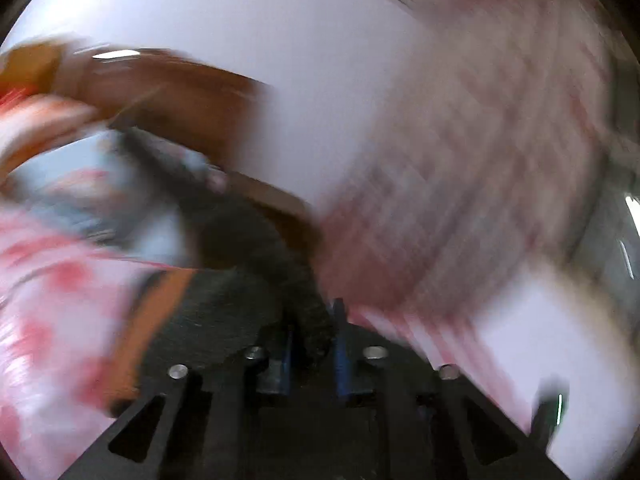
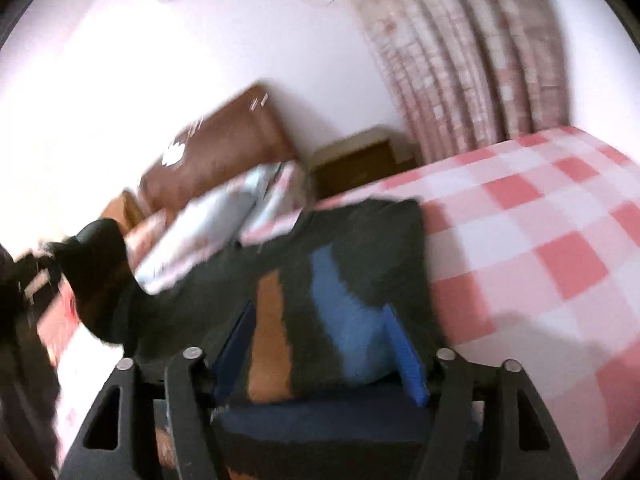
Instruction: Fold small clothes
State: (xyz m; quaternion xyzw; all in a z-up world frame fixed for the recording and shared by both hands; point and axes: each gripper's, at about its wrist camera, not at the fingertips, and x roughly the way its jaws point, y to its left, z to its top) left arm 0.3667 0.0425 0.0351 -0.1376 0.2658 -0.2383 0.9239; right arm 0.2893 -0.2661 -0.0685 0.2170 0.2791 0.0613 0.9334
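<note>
A dark knitted garment (image 1: 240, 280) with an orange stripe (image 1: 160, 320) hangs in front of my left gripper (image 1: 314, 344). That gripper's blue pads are close together and pinch a fold of the dark knit. The left wrist view is heavily blurred. In the right wrist view the same garment (image 2: 360, 248), with an orange and a blue stripe, lies on the pink checked bed cover (image 2: 540, 240). It fills the gap of my right gripper (image 2: 320, 348), whose jaws stand wide apart, and the inner face of the right pad (image 2: 404, 356) still shows. A dark part of the cloth rises at the left.
A brown headboard (image 2: 224, 148) and pale pillows (image 2: 208, 216) stand at the far end of the bed. A wooden nightstand (image 2: 360, 164) sits beside it, below a pink patterned curtain (image 2: 460, 60). The checked cover stretches out to the right of the garment.
</note>
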